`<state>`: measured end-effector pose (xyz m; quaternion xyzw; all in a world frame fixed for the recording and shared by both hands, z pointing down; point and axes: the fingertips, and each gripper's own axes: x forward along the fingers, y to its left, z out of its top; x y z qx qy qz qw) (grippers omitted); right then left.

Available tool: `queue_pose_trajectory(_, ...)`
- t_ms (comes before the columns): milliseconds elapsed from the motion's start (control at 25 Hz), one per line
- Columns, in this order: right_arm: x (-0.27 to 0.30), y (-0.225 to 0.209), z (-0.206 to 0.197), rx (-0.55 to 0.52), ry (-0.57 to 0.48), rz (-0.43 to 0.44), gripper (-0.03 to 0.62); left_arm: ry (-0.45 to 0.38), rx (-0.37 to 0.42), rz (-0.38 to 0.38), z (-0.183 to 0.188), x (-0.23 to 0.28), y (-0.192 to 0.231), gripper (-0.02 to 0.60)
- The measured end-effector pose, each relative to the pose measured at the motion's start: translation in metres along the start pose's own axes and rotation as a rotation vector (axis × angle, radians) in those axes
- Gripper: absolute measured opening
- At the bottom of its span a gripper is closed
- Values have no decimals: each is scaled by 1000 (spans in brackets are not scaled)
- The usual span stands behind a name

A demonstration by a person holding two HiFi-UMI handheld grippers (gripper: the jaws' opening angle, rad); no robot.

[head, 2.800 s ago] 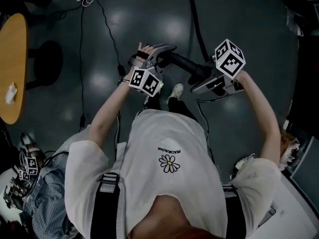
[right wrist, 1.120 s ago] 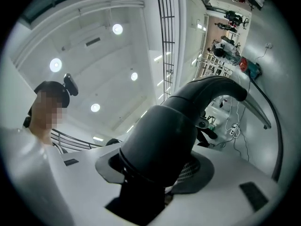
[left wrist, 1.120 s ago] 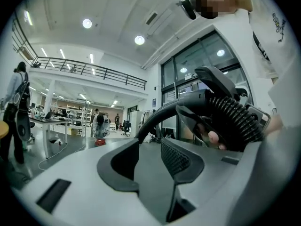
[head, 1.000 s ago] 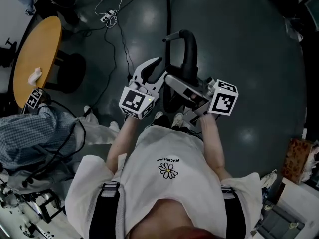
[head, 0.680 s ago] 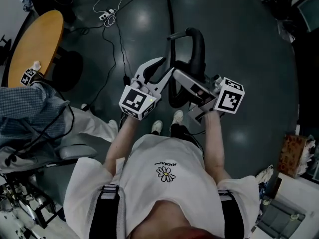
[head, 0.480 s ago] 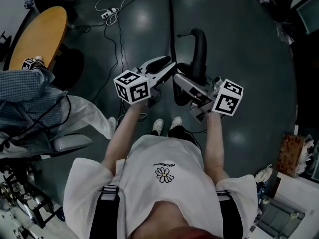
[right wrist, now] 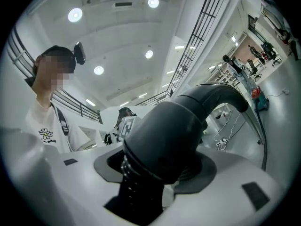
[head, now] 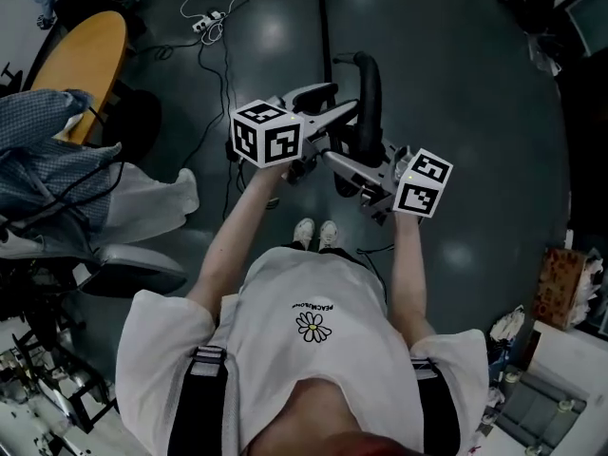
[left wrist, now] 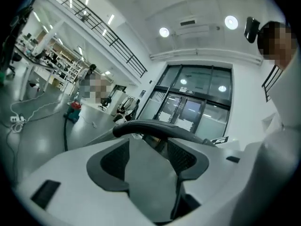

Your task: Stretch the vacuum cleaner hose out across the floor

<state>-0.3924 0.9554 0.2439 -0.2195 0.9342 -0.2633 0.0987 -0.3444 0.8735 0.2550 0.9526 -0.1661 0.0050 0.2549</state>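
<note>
The black ribbed vacuum cleaner hose with a curved rigid end (head: 369,88) was up off the dark glossy floor (head: 475,84) in front of the person, arching past both grippers. The right gripper (head: 353,160) had the hose's ribbed section and smooth cuff between its jaws, which were opening, the pads loosening around it. The left gripper (head: 339,103) sat just beside the hose's bend, its jaws opening too and spread wide, gripping nothing; in the left gripper view the curved tube crossed just beyond their tips
</note>
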Motion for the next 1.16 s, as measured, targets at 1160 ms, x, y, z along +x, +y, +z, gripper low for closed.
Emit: queue_pose_trajectory(1160, -10, -21, -19, 45, 125, -5, 247, -28, 26, 126, -26, 7, 17, 235)
